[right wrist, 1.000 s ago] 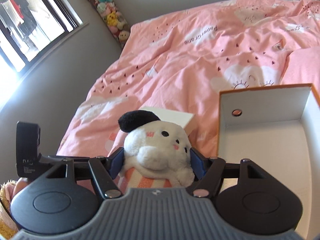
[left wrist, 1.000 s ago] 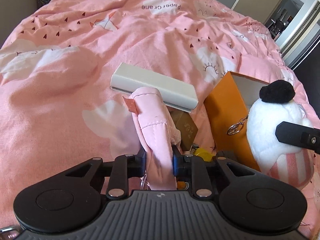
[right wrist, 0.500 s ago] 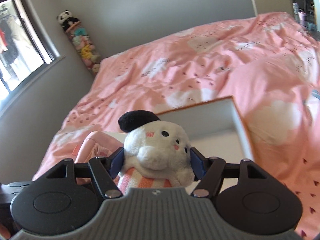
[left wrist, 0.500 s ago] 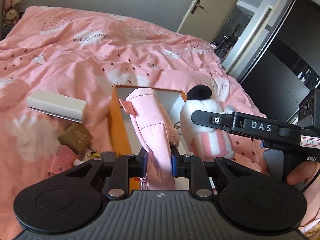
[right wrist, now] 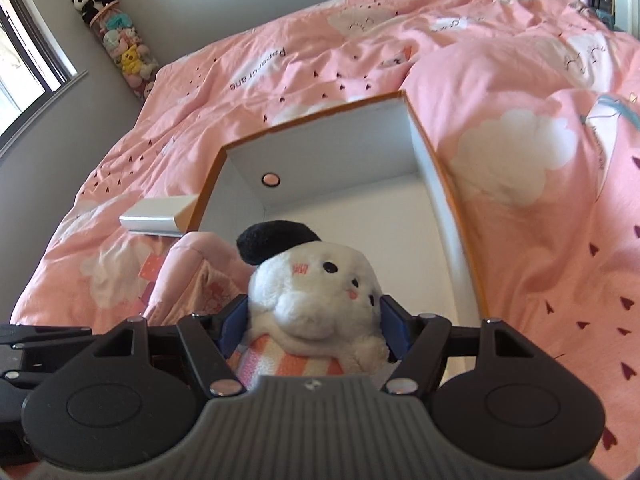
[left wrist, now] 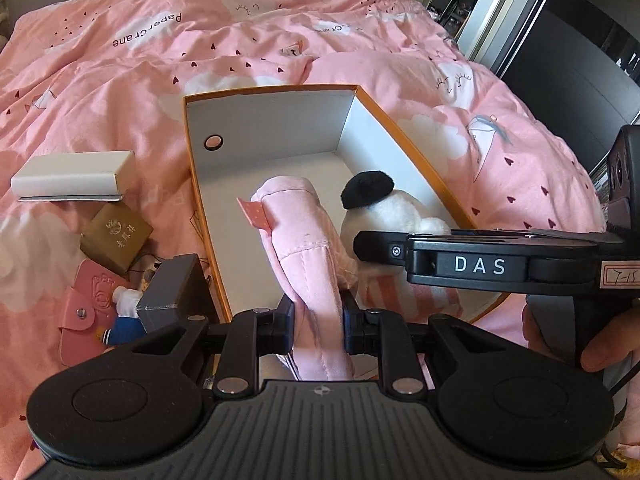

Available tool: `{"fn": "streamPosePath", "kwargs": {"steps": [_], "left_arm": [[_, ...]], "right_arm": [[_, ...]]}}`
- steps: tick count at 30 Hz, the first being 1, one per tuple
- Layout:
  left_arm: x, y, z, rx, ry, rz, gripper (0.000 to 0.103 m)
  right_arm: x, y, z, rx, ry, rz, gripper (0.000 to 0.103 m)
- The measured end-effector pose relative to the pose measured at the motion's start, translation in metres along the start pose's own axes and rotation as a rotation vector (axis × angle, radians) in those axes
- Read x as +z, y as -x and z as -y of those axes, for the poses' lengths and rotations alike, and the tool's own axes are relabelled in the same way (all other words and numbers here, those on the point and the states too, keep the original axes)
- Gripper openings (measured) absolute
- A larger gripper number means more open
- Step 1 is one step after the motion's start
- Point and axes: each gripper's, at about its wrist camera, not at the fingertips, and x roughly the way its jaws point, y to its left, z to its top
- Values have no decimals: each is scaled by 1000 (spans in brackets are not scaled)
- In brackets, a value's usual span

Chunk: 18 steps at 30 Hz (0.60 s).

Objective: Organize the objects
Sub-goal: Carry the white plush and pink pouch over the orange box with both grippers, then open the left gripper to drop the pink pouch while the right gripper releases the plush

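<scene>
An open orange box with a white inside (left wrist: 208, 184) lies on the pink bed; it also shows in the right wrist view (right wrist: 452, 240). My left gripper (left wrist: 316, 320) is shut on a pink fabric pouch (left wrist: 308, 248) and holds it over the near end of the box. My right gripper (right wrist: 314, 320) is shut on a white plush toy with a black ear and striped body (right wrist: 316, 292), beside the pouch over the box. The plush also shows in the left wrist view (left wrist: 384, 208), with the right gripper's body (left wrist: 480, 266) across it.
Left of the box lie a white flat box (left wrist: 72, 176), a brown pouch (left wrist: 116, 238), a pink card holder (left wrist: 84, 312), a small doll (left wrist: 124, 320) and a dark box (left wrist: 172, 292). A tube of plush toys (right wrist: 116, 36) stands against the wall.
Both grippers have swung over the orange box with their loads. The box interior has come into full view below the pouch and the plush.
</scene>
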Motion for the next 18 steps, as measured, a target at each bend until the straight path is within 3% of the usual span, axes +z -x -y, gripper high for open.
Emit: {"fn": "streamPosePath", "kwargs": {"steps": [8, 18], "left_arm": [[-6, -23, 0, 43, -29, -82, 26], [-6, -28, -12, -24, -19, -122, 37]], "right_arm": [[-5, -22, 2, 35, -29, -82, 70], [-11, -45, 1, 39, -24, -152, 70]]}}
